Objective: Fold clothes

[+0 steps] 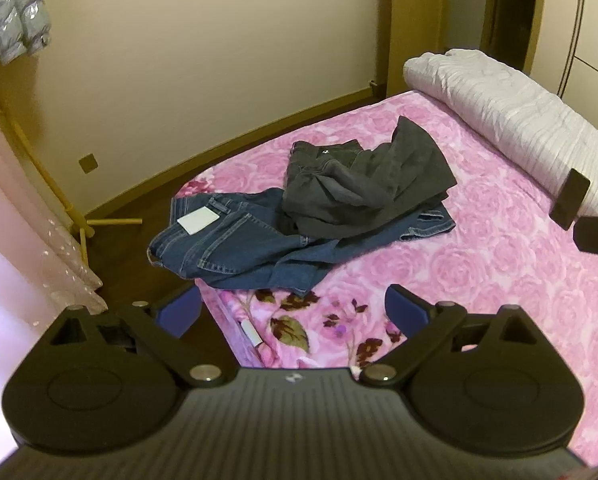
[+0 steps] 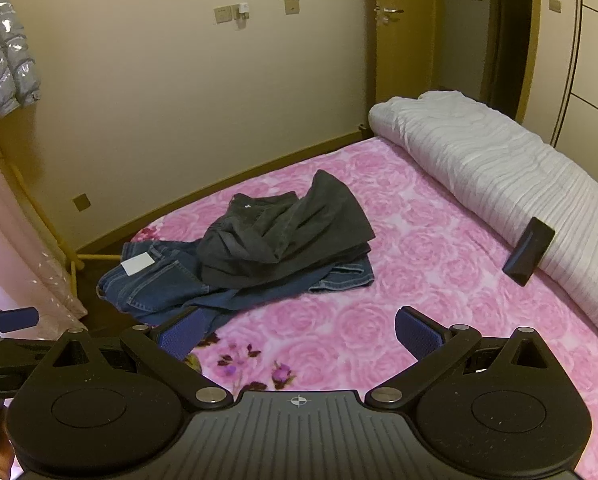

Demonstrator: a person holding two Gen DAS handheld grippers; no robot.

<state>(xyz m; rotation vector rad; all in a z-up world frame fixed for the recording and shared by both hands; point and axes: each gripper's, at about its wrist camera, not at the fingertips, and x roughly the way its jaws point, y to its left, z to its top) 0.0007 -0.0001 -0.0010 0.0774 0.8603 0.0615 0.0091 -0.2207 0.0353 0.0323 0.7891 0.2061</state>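
A pair of blue jeans (image 1: 235,240) (image 2: 159,284) lies crumpled at the left edge of the bed, with a white tag (image 1: 198,220) (image 2: 137,264) on its waistband. A dark grey garment (image 1: 363,176) (image 2: 279,236) is heaped on top of the jeans. My left gripper (image 1: 293,308) hovers open over the bed's near corner, short of the jeans, holding nothing. My right gripper (image 2: 299,334) is open too, above the pink cover just in front of the jeans' hem. The left gripper's blue fingertip (image 2: 17,318) shows at the left edge of the right wrist view.
The bed carries a pink rose-patterned cover (image 1: 499,280) (image 2: 419,280). A rolled white quilt (image 1: 511,120) (image 2: 499,176) lies along its right side, with a dark phone-like slab (image 2: 529,250) propped against it. Left of the bed are dark floor, a yellow rack (image 1: 75,216) and a hanging silver jacket (image 1: 11,8).
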